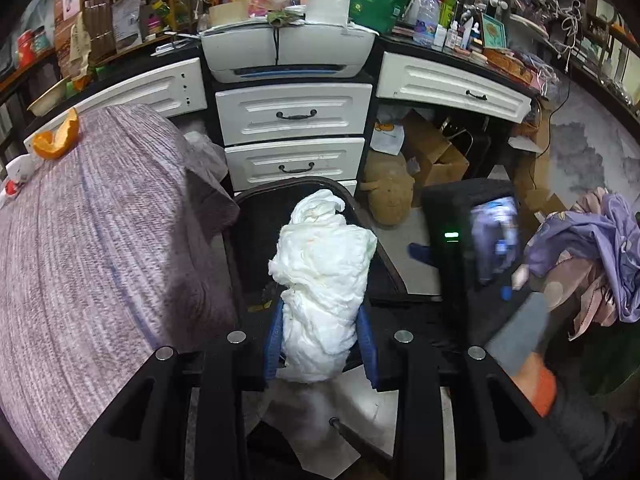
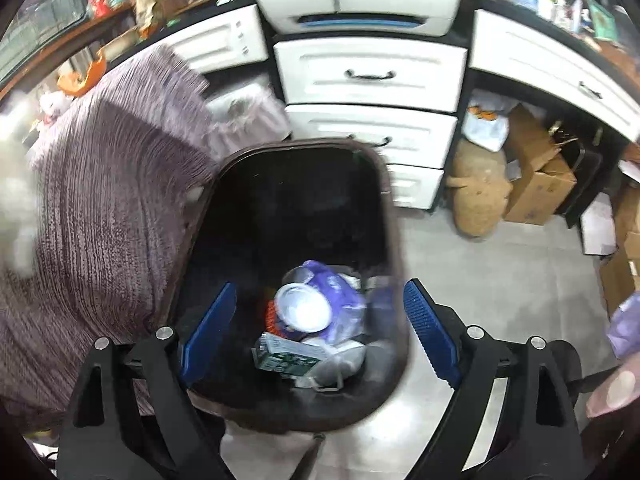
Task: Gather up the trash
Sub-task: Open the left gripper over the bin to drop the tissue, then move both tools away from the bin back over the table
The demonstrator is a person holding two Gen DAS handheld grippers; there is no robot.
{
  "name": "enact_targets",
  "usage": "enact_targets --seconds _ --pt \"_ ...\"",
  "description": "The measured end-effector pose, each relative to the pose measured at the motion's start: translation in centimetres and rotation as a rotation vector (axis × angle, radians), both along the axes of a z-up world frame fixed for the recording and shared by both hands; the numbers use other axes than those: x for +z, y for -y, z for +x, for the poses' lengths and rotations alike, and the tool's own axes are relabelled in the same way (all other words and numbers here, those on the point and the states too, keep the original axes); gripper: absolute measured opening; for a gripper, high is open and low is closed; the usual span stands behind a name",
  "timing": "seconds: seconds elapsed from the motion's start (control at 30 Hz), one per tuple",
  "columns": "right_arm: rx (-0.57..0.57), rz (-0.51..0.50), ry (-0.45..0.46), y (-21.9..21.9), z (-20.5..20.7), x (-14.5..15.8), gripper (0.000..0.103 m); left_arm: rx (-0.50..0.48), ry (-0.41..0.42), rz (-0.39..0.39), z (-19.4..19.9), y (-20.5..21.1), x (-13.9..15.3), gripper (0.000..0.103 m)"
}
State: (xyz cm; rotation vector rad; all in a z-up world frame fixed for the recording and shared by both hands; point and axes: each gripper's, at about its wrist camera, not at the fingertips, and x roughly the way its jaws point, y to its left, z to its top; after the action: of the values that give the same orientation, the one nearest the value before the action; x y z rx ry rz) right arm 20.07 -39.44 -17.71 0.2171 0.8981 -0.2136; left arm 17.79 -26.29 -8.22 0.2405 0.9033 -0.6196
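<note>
My left gripper (image 1: 320, 340) is shut on a crumpled white tissue wad (image 1: 324, 280) and holds it above the dark trash bin (image 1: 248, 208). My right gripper (image 2: 318, 332) is open and empty, hovering over the bin's mouth (image 2: 224, 176). Inside the bin lie a purple wrapper with a white lid (image 2: 316, 304) and a green carton (image 2: 280, 354). The right gripper's body also shows in the left wrist view (image 1: 476, 236), to the right of the bin. An orange peel (image 1: 56, 140) lies on the purple bedspread (image 1: 88, 248) at the far left; it also shows in the right wrist view (image 2: 82, 76).
White drawers (image 1: 294, 114) and a printer (image 1: 286, 54) stand behind the bin. A brown plush toy (image 1: 390, 194) and cardboard boxes (image 1: 436, 152) sit under the desk. Purple clothing (image 1: 592, 248) hangs at the right. A small white and red toy (image 1: 18, 174) lies on the bed.
</note>
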Motion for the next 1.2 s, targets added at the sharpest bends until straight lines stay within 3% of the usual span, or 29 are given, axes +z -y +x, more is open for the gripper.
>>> enact_targets --seconds 0.33,0.67,0.77,0.83,0.9,1.0,1.2 --pt "-0.152 -0.005 0.031 5.5 -4.2 1.7 0.085 -0.011 -0.06 0.105 2.7 3.2 -3.8 0.033" --pt "-0.194 -0.01 0.039 7.3 -5.7 1.9 0.085 -0.011 -0.115 0.191 5.0 5.3 -6.9 0.034" --pt "-0.192 -0.008 0.044 7.3 -5.8 2.1 0.085 -0.015 -0.139 0.214 5.2 5.8 -7.9 0.046" --pt "-0.192 -0.011 0.049 7.2 -5.9 2.3 0.085 -0.016 -0.145 0.226 5.1 6.0 -8.3 0.075" --pt "-0.195 -0.011 0.055 7.3 -5.9 2.5 0.085 -0.019 -0.14 0.227 4.9 5.9 -8.3 0.083" --pt "-0.197 -0.005 0.061 7.4 -6.0 2.7 0.085 -0.038 -0.149 0.212 4.5 5.8 -7.9 0.089" --pt "-0.198 -0.005 0.067 7.2 -6.0 3.1 0.085 -0.031 -0.137 0.164 3.2 4.4 -6.3 0.092"
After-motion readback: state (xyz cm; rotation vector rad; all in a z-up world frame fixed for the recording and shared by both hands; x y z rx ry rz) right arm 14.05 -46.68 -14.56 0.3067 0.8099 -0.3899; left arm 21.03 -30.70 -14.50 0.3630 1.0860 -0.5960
